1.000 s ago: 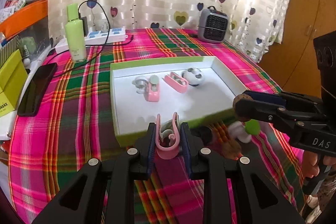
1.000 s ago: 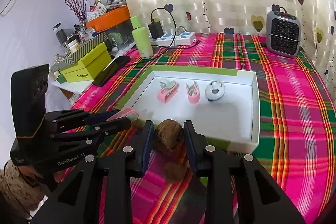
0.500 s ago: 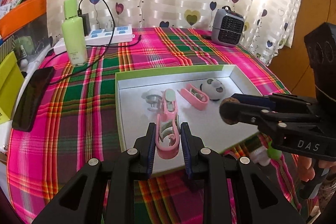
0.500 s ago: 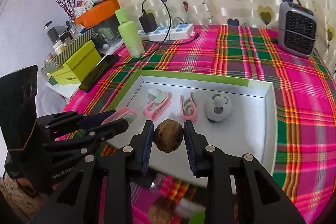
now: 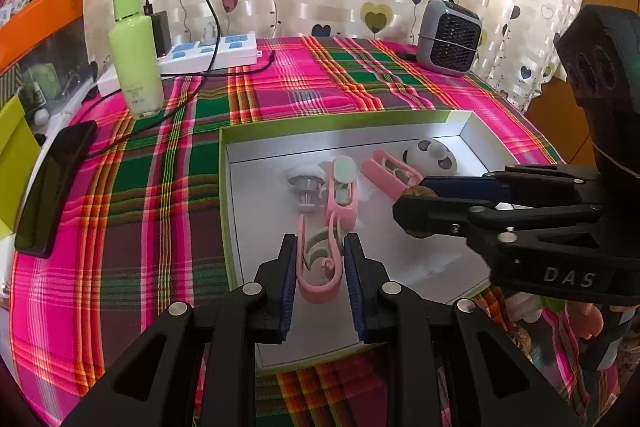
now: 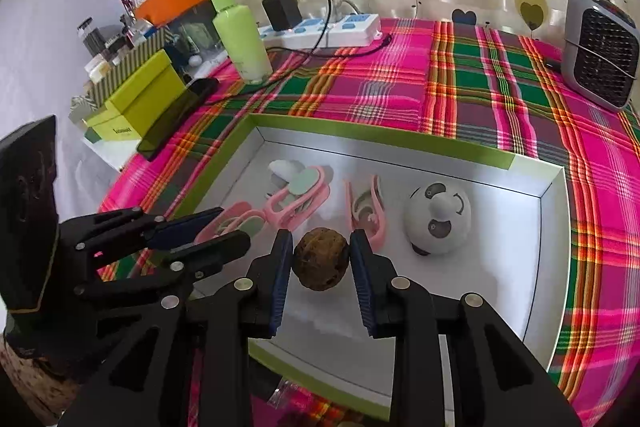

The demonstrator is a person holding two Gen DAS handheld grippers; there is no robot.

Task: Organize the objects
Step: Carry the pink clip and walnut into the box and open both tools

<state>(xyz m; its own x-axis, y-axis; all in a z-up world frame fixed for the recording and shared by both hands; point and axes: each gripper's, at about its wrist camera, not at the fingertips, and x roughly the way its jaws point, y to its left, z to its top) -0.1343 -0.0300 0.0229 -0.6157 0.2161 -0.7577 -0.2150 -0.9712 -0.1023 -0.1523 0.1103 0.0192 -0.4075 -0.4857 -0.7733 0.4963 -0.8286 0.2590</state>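
My left gripper (image 5: 320, 253) is shut on a pink clip (image 5: 320, 267) and holds it over the near part of the white tray with a green rim (image 5: 348, 119). My right gripper (image 6: 320, 261) is shut on a brown walnut (image 6: 320, 261), also above the tray; from the left wrist view it (image 5: 416, 207) hangs to the right of the clip. Inside the tray lie two more pink clips (image 6: 298, 197) (image 6: 366, 213), a white suction hook (image 5: 306, 177) and a round panda-face toy (image 6: 438, 217).
A green bottle (image 5: 134, 49), a power strip with charger (image 5: 208, 53) and a small grey heater (image 5: 450, 37) stand at the back of the plaid cloth. A black phone (image 5: 56, 183) and yellow-green box (image 6: 136, 99) lie left. Loose items (image 5: 524, 323) sit near the front right.
Both grippers have carried their loads forward from in front of the tray's near rim to above its floor, and sunk a little. The jaws have kept their grip.
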